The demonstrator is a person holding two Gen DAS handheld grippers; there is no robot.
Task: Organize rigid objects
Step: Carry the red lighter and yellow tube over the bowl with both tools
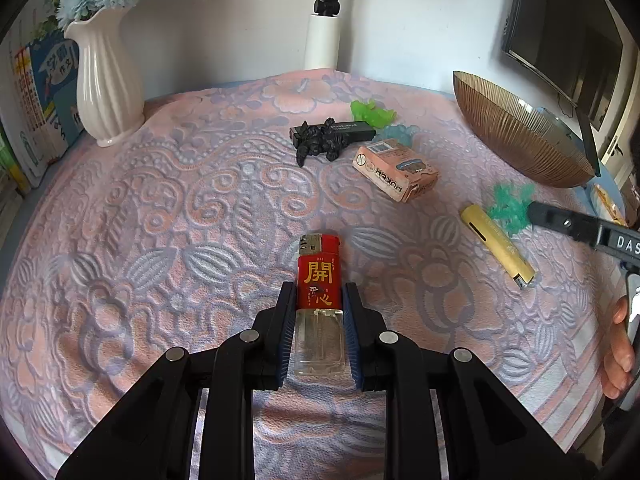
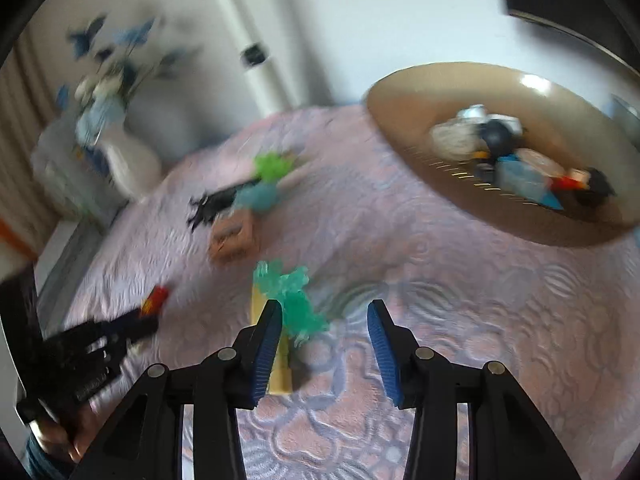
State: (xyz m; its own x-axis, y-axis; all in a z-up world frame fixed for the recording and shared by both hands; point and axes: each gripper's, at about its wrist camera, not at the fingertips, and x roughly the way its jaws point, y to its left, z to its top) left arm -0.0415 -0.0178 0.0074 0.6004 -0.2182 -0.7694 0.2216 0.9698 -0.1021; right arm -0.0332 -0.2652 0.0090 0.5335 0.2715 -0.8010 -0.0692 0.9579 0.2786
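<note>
My left gripper (image 1: 319, 286) is shut on a red and clear lighter (image 1: 320, 256), which sticks out forward over the pink patterned cloth (image 1: 180, 208). My right gripper (image 2: 325, 305) is open above the cloth. A teal spiky toy (image 2: 298, 300) lies just inside its left finger, on a yellow lighter (image 2: 280, 372), and the pads do not press it. Farther off lie a pink box (image 1: 396, 170), a black figure (image 1: 320, 142) on a black case, and a green toy (image 1: 370, 112). The right wrist view is blurred.
A brown ribbed bowl (image 2: 400, 92) holding several small items stands at the right. A white vase (image 1: 106, 84) with blue flowers and a stack of books (image 1: 44, 92) are at the far left. A white pole (image 1: 324, 20) and a dark monitor (image 1: 568, 40) stand behind.
</note>
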